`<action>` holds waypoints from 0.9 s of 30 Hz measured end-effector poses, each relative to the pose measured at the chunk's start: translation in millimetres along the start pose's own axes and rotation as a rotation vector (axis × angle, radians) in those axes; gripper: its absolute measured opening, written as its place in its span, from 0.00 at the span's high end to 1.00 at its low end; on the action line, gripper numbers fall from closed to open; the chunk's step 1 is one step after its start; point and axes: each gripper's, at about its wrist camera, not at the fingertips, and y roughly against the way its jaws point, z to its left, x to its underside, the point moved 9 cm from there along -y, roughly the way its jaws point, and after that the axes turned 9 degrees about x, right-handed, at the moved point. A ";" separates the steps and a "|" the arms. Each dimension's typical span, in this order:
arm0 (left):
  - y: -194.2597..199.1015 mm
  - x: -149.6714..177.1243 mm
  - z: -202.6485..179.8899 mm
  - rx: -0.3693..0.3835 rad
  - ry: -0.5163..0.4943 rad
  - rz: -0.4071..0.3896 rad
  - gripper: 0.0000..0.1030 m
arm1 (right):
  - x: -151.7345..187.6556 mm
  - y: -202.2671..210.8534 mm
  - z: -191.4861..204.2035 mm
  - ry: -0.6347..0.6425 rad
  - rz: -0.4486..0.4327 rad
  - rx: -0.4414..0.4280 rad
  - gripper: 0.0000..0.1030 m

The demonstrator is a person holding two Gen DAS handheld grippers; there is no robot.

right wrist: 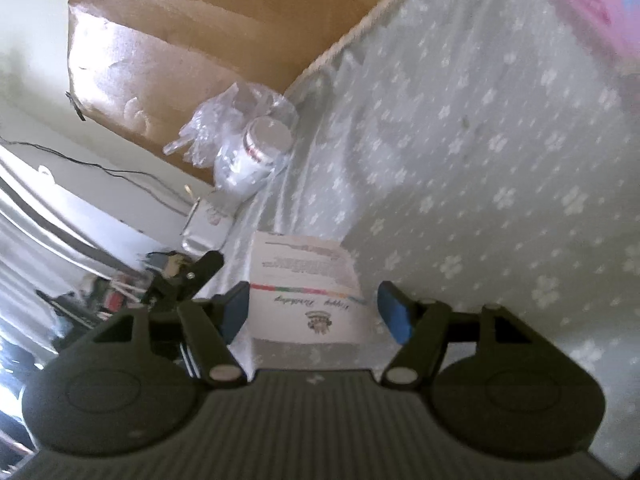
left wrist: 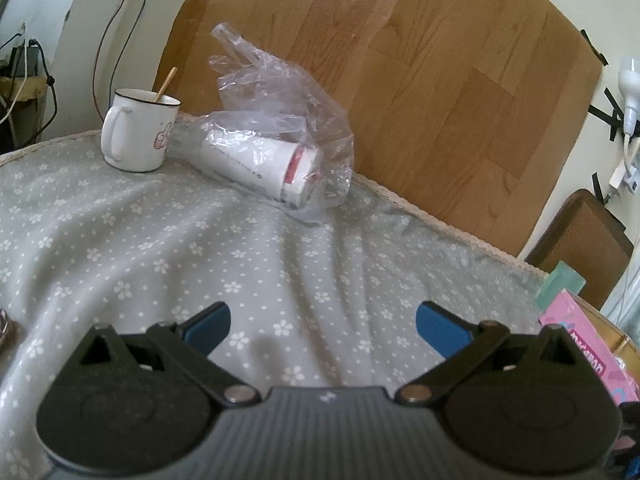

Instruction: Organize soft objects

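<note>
A crumpled clear plastic bag (left wrist: 288, 92) lies at the back edge of the grey flowered tablecloth (left wrist: 160, 240), with a white tub (left wrist: 260, 164) on its side inside it. My left gripper (left wrist: 322, 310) hovers open over bare cloth, well short of the bag, with nothing between its blue pads. In the right wrist view, which is rolled, a white pack (right wrist: 308, 312) printed "Happy Birthday" rests on the cloth between my right gripper's (right wrist: 313, 292) fingers. A small gap shows on each side, so the pads do not press it. Beyond it lie the bag (right wrist: 224, 120) and tub (right wrist: 260, 144).
A white enamel mug (left wrist: 136, 136) with a stick in it stands left of the bag. A pink box (left wrist: 580, 344) sits at the table's right edge. A wood-patterned board (left wrist: 400, 60) leans on the wall behind. Cables hang at the far left.
</note>
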 end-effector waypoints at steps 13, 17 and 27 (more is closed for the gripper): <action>-0.3 0.2 -0.9 0.002 -0.005 0.000 0.01 | -14.2 12.9 -29.2 0.045 -0.126 0.114 0.30; -0.4 0.3 -0.8 0.001 -0.004 0.000 0.00 | -14.9 15.9 -30.3 0.122 -0.178 0.195 0.31; -0.6 0.6 -0.7 0.001 -0.005 -0.001 0.01 | -4.8 12.7 -22.7 0.339 -0.235 0.310 0.30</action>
